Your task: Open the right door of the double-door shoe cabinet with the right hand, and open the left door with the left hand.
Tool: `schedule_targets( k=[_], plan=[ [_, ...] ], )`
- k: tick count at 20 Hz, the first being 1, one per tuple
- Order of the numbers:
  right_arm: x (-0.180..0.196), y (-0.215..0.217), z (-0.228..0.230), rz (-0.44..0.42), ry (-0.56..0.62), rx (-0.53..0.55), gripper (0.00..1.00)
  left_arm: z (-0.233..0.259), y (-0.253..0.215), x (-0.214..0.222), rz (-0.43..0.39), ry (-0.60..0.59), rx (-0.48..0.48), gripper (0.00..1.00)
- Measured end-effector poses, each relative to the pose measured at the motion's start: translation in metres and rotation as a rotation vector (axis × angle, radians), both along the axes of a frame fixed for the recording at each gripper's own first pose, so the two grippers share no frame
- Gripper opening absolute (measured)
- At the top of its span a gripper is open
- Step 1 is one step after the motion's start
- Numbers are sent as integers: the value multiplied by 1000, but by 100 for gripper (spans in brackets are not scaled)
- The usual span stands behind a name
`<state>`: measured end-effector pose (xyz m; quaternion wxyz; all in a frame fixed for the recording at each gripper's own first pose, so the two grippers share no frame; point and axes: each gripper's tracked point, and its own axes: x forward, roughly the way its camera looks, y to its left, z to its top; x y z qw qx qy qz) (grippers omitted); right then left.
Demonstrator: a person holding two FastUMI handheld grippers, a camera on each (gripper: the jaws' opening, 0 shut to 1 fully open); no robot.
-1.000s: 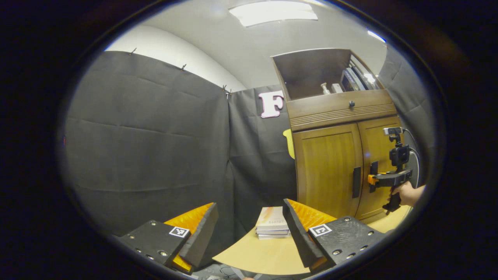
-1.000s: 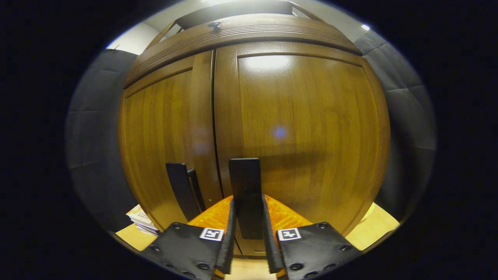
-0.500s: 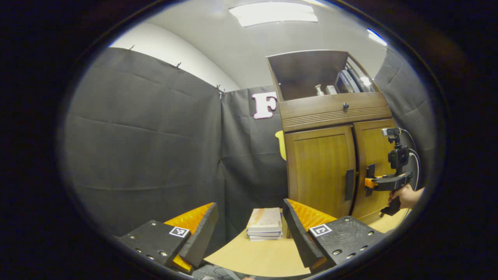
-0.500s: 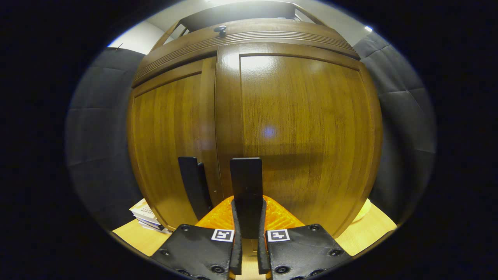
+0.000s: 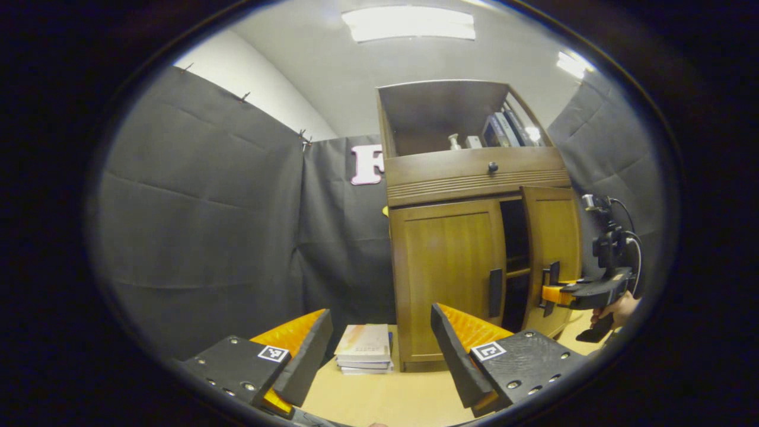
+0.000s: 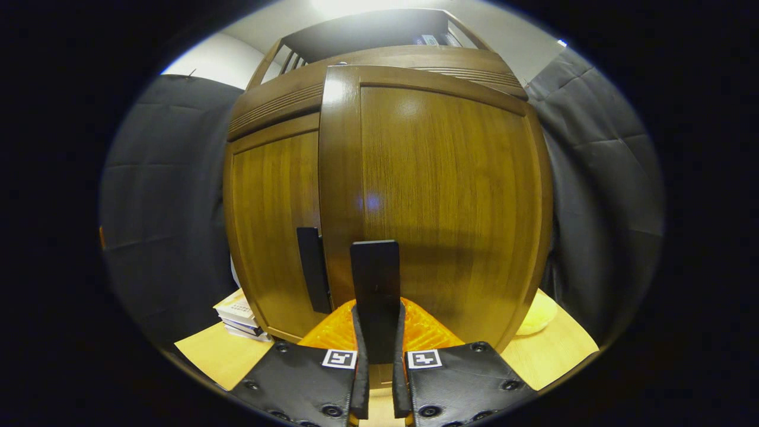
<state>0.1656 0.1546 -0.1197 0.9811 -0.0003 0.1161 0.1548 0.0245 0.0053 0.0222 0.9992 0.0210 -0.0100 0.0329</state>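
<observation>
Right hand-held gripper [image 6: 376, 379] clamping handle [image 6: 375, 296], right door [image 6: 439, 207] ajar

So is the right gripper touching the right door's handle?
Touching: in the right gripper view, the right gripper has both fingers pressed on the right door's handle.

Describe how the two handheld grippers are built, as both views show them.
Left gripper: two wedge-shaped fingers with ribbed inner faces, each on a black bolted plate carrying a small square black-and-white marker. Right gripper has the same plates and markers. In the left gripper view, the right gripper is a black pistol-grip body with a camera on a post and a looping black cable, with a hand at the grip.
</observation>
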Motion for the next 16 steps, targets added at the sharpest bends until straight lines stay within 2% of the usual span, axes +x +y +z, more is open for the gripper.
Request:
schedule_targets(
  k=[7,16],
  plan=[
    [-37,-32,6,18,18,9,14,9,-11,-5,-84,-10,-13,96],
    [-68,-77,12,-49,45,16,15,3,-14,5,-168,-16,-14,96]
  ],
)
